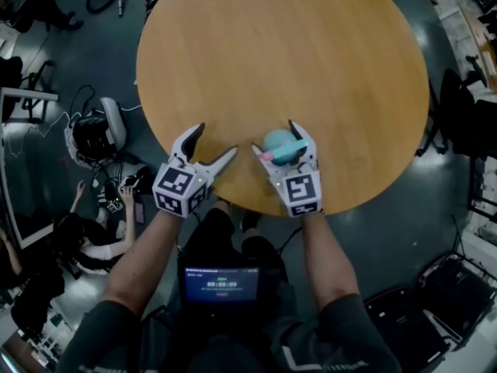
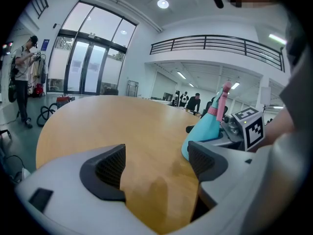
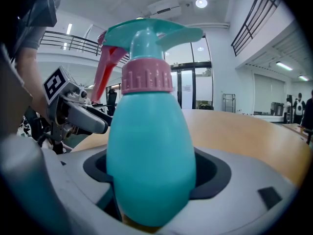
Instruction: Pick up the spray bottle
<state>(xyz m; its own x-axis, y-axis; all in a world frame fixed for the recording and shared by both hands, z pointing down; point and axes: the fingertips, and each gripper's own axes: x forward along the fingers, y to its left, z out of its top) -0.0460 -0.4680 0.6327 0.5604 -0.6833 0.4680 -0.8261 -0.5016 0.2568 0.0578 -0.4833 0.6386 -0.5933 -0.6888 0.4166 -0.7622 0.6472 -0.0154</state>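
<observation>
The teal spray bottle (image 1: 279, 144) with a pink collar and pink trigger stands upright on the round wooden table (image 1: 279, 45), near its front edge. My right gripper (image 1: 274, 136) has its jaws around the bottle's belly, with the pads against both sides. In the right gripper view the bottle (image 3: 149, 151) fills the gap between the dark pads. My left gripper (image 1: 217, 139) rests open on the table just left of it, with nothing between its fingers. From the left gripper view (image 2: 156, 163) the bottle (image 2: 205, 129) shows at the right, apart from the left jaws.
Most of the tabletop (image 2: 112, 121) lies beyond the grippers. A laptop (image 1: 221, 282) sits on the person's lap below the table edge. Cables and gear (image 1: 97, 134) lie on the floor at the left, and a person (image 1: 85, 239) sits there.
</observation>
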